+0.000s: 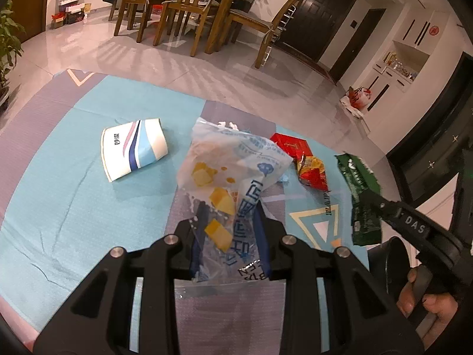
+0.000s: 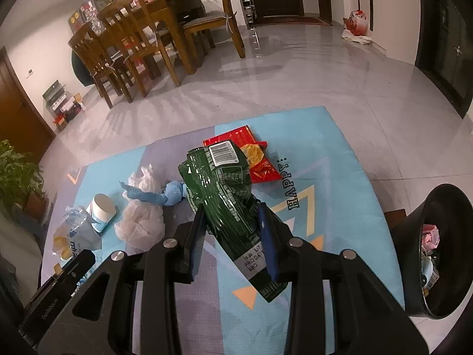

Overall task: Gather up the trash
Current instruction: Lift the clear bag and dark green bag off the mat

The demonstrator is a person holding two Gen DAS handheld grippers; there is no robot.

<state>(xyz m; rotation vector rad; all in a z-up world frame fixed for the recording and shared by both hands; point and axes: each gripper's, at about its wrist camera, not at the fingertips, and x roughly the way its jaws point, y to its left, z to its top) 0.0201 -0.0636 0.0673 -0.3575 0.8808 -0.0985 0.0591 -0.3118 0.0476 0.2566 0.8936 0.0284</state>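
- Above a blue and grey play mat (image 1: 74, 213) on the tiled floor, the left gripper (image 1: 229, 230) is clamped on a clear plastic bag (image 1: 233, 171) with blue print and yellow pieces inside; the bag stands up out of the pads, lifted off the mat
- The right gripper (image 2: 233, 230) is clenched on a crumpled green wrapper (image 2: 227, 195) (barcode label near its top), the wrapper sticking out both ahead of and behind the pads
- On the mat beyond the bag lies a paper cup (image 1: 134, 148) on its side, well apart from a red snack packet (image 1: 295, 145) and a crumpled red and yellow wrapper (image 1: 313, 171) lying just beside each other
- In the right wrist view a white plastic bag (image 2: 142, 216) and a knotted blue cloth (image 2: 165, 195) lie touching, left of the green wrapper
- A black bin (image 2: 431, 254) stands off the mat's right edge, tilted toward the camera, with trash already inside
- A hand (image 1: 428, 304) grips the right gripper's handle; wooden dining chairs (image 1: 183, 9) stand far behind
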